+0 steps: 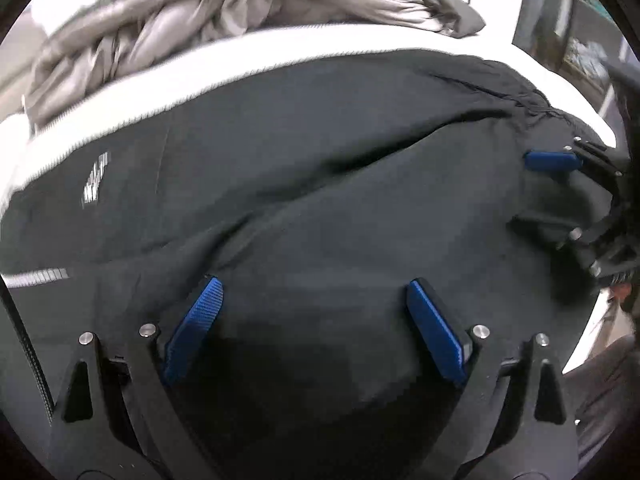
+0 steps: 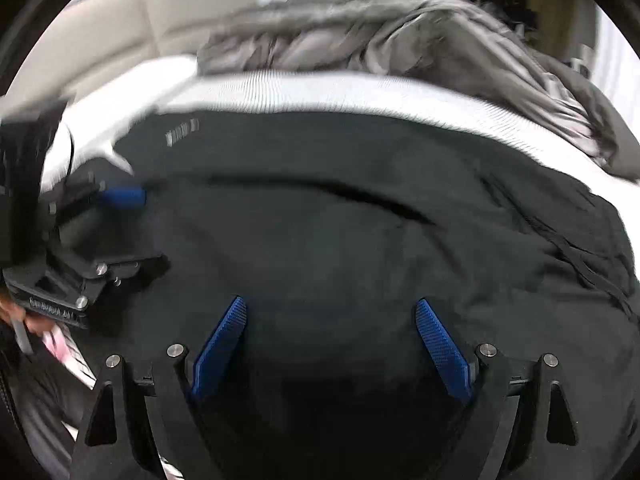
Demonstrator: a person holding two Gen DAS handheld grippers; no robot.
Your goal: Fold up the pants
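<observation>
- Black fabric fills the middle of both wrist views: the pants (image 1: pixel 320 184) lie spread over a white bed surface (image 1: pixel 120 92), with a pale logo at the left of the left wrist view and a crease running across the centre.
- Your left gripper (image 1: pixel 314 292) has its blue pads spread wide over the dark cloth, nothing pinched between them; it hangs just above the near part of the pants, probably set for a grab at the edge.
- Your right gripper (image 2: pixel 330 312) is likewise spread wide and empty, angled down at the same cloth. In the left wrist view it shows at the right edge, near the gathered end of the pants.
- Working from opposite ends, you can likely lift one side evenly for a fold.
- Grey bedding (image 2: pixel 380 28) is bunched along the top of both frames, well apart from the pants, so it should not snag.
</observation>
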